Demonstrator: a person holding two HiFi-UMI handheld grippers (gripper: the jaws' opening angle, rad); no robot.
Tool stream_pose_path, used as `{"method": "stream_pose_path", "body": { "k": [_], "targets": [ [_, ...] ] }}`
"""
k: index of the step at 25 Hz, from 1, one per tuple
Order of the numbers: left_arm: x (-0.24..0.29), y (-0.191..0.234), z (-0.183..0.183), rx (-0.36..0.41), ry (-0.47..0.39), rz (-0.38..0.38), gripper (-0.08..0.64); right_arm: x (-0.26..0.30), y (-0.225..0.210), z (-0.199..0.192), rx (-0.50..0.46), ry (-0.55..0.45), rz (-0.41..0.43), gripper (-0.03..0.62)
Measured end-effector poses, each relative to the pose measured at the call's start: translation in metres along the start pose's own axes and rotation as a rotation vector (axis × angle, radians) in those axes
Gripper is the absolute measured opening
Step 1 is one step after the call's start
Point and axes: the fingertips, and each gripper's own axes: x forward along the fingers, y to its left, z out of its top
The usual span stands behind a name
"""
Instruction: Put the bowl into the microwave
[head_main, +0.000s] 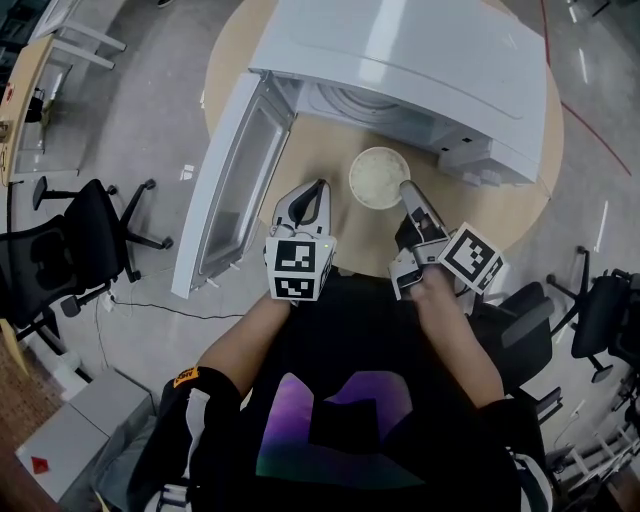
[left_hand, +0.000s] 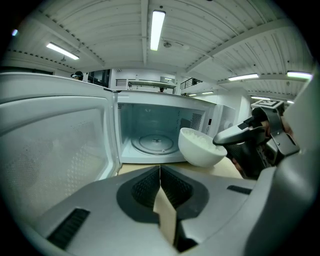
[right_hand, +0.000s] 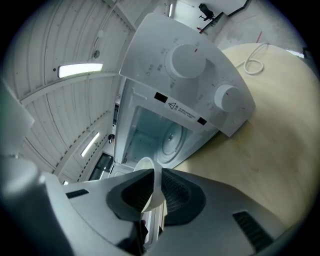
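A white bowl (head_main: 378, 177) with white contents hangs tilted just in front of the open white microwave (head_main: 430, 70) on the round wooden table (head_main: 505, 215). My right gripper (head_main: 405, 187) is shut on the bowl's near right rim; in the right gripper view the thin rim (right_hand: 155, 186) sits pinched between the pads. My left gripper (head_main: 322, 185) is shut and holds nothing, low over the table to the left of the bowl. From the left gripper view, the bowl (left_hand: 200, 146) is at the cavity's right front, before the glass turntable (left_hand: 155, 142). The door (head_main: 225, 190) is swung wide to the left.
The microwave's control panel with two knobs (right_hand: 187, 60) faces the right gripper. A white cable loop (right_hand: 254, 64) lies on the table beyond it. Black office chairs (head_main: 90, 230) (head_main: 600, 310) stand on the floor at both sides, and a grey box (head_main: 80, 430) at lower left.
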Motion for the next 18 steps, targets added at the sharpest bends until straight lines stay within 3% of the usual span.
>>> {"method": "stream_pose_path", "body": {
  "k": [18],
  "targets": [
    [0.025,0.036,0.02,-0.013,0.001,0.016,0.047,0.053,0.007,0.018,0.013,-0.028,-0.043,0.06]
  ]
}}
